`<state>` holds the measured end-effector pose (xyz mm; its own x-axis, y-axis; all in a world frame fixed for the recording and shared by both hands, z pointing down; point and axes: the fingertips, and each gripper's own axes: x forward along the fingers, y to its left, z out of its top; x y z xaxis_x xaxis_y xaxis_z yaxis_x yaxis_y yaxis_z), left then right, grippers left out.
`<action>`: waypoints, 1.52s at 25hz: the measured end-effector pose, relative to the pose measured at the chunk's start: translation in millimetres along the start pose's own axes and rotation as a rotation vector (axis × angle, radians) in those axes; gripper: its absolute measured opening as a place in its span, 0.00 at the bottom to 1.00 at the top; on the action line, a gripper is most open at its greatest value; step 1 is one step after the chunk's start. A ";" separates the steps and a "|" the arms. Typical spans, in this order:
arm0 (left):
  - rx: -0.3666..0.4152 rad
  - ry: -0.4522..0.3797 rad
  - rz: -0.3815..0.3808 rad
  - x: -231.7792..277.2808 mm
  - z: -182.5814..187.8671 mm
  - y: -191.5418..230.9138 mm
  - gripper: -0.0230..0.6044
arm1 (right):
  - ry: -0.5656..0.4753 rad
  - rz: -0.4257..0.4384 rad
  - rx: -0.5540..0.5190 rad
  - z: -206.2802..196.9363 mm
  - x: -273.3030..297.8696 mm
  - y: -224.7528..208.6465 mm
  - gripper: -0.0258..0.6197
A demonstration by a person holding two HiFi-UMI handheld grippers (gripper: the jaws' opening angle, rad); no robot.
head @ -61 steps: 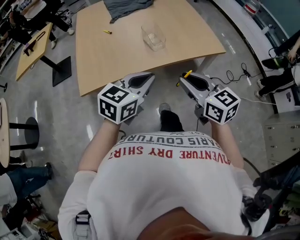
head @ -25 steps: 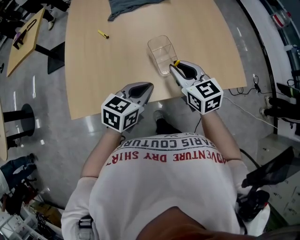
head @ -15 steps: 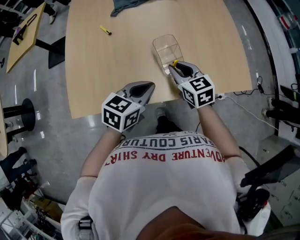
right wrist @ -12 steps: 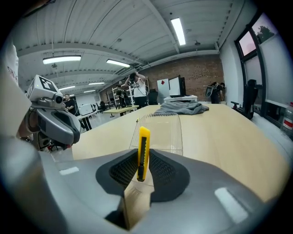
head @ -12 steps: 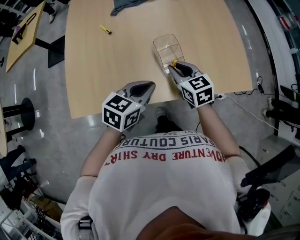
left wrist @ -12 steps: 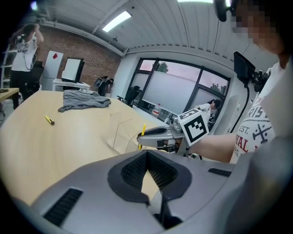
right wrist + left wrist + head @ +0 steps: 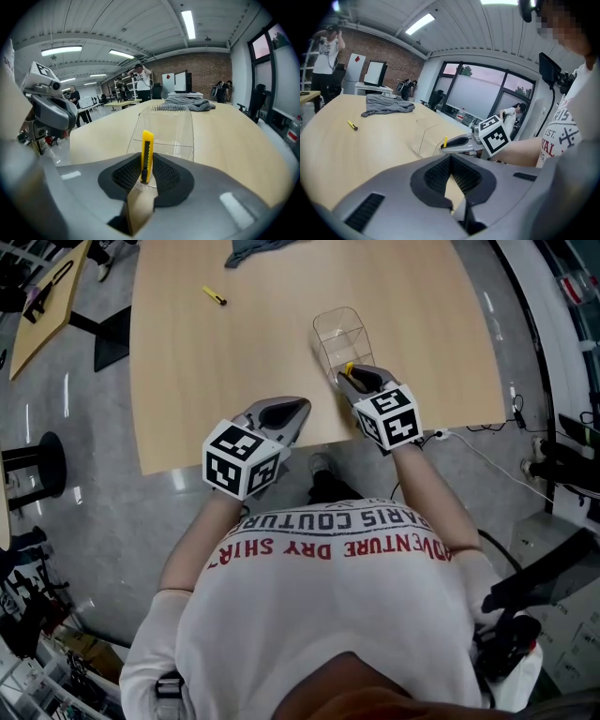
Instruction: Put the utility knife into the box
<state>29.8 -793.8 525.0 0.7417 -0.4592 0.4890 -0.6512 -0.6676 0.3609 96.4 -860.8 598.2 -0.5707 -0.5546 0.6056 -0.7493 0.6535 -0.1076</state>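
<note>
A pale wooden surface (image 7: pixel 234 352) carries a crumpled grey cloth (image 7: pixel 258 249) at its far edge. A small yellow pen (image 7: pixel 215 296) lies apart from the cloth, nearer and to its left. A second table (image 7: pixel 42 306) stands to the left on the glossy grey floor (image 7: pixel 94 521). A person (image 7: pixel 328 47) stands beyond it, arms raised.

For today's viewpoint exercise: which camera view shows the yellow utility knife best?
The right gripper view: the utility knife stands upright, close up, clamped in the right gripper. The head view shows only its yellow tip; the left gripper view, a distant sliver.
</note>
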 end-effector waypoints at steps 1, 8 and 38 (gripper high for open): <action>-0.001 -0.002 0.003 -0.5 0.1 0.1 0.04 | 0.004 -0.006 -0.007 -0.4 0.3 -0.9 0.15; -0.010 -0.010 0.013 -3.5 -0.6 2.0 0.04 | 0.019 -0.020 -0.017 -0.7 2.7 -3.9 0.15; 0.130 -0.155 -0.063 -189.5 -66.7 -174.8 0.04 | -0.291 0.272 0.041 -11.9 -241.3 279.6 0.04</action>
<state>-7.6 -551.0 422.2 0.8024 -0.4924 0.3372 -0.5844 -0.7628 0.2767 28.6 -538.1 431.3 -0.8171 -0.4906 0.3028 -0.5670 0.7788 -0.2682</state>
